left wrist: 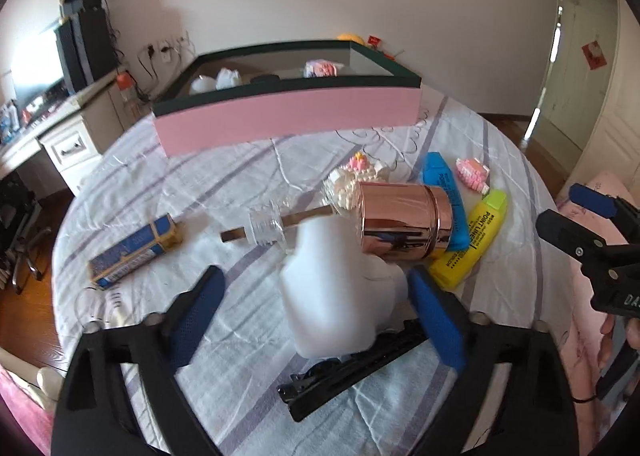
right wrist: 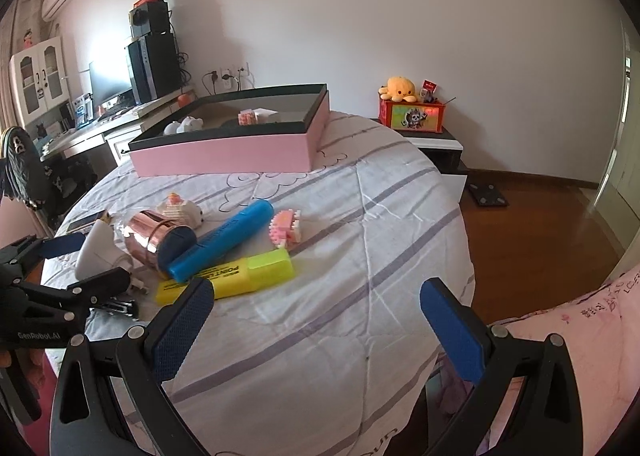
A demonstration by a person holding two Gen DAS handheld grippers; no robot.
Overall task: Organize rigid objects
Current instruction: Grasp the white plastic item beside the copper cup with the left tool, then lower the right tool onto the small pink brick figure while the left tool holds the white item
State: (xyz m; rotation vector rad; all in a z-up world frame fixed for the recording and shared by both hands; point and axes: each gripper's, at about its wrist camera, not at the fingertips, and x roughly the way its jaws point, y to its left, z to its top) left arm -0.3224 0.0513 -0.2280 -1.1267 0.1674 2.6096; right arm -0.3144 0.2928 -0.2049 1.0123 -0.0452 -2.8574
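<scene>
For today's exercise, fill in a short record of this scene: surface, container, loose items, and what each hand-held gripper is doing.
surface: bed with striped quilt
container: pink box, open, some items already inside
loose items: yellow highlighter, blue highlighter, rose-gold canister, white plug adapter, black hair clip, blue packet
left hand-held gripper: jaws apart around the white plug adapter, not yet pressing on it
right hand-held gripper: open, empty, above the quilt
</scene>
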